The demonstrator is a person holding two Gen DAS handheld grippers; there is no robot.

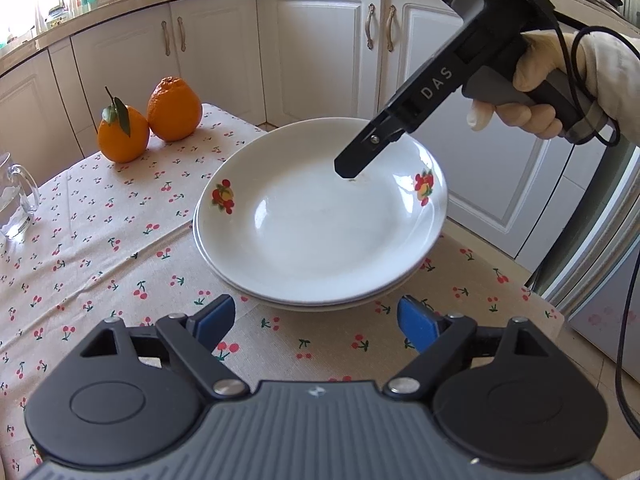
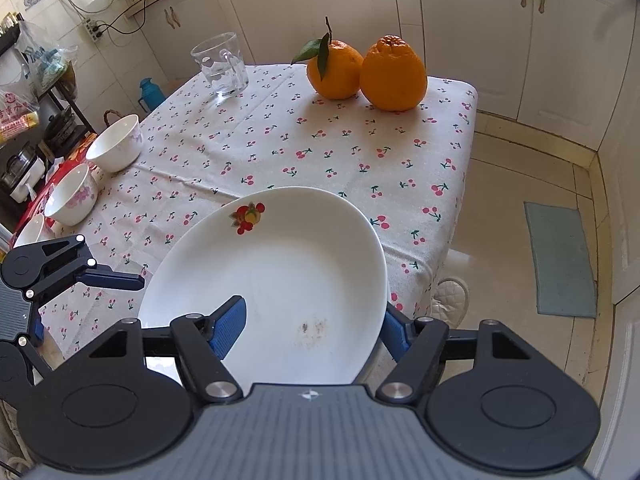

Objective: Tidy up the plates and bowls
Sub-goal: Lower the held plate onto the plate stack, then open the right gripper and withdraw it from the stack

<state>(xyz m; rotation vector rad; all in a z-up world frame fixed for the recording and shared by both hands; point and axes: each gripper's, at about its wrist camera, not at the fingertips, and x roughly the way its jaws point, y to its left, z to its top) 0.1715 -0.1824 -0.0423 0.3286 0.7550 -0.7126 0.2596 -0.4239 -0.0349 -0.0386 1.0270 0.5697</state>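
Note:
A white plate with fruit decals lies on top of a second white plate on the cherry-print tablecloth. My right gripper is open, one blue pad inside the top plate and the other outside its rim; in the left wrist view its fingertip rests in the plate. My left gripper is open and empty, just in front of the plate stack; it shows at the left edge of the right wrist view. Two white bowls stand at the table's left edge.
Two oranges sit at the far side of the table. A glass mug stands near them. White cabinets surround the table. The table edge drops to a tiled floor with a green mat.

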